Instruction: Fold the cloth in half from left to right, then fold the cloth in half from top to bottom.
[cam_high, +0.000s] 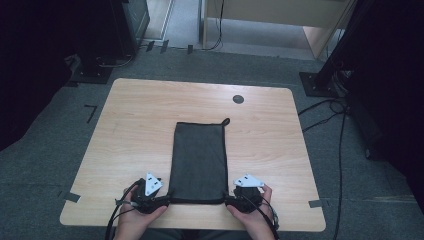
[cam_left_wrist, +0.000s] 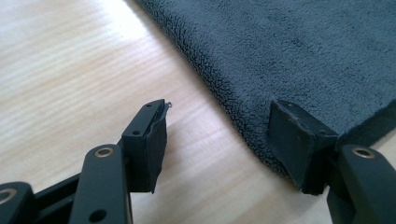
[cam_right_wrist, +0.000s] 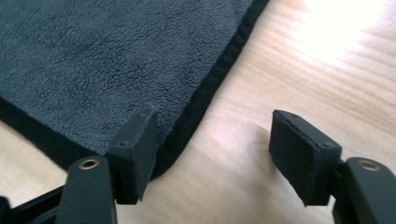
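On the pale wooden table (cam_high: 140, 115) we saw the dark grey towel (cam_high: 199, 155) lying flat near the front edge, our left gripper (cam_high: 162, 201) and right gripper (cam_high: 231, 201) at its two near corners, jaws apart, clamping nothing.

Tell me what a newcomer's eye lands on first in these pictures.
A dark grey towel lies flat, folded into a long strip, in the middle of the light wooden table. At its near corners sit the left gripper and the right gripper, each with open jaws, one jaw over the cloth and one over bare wood.
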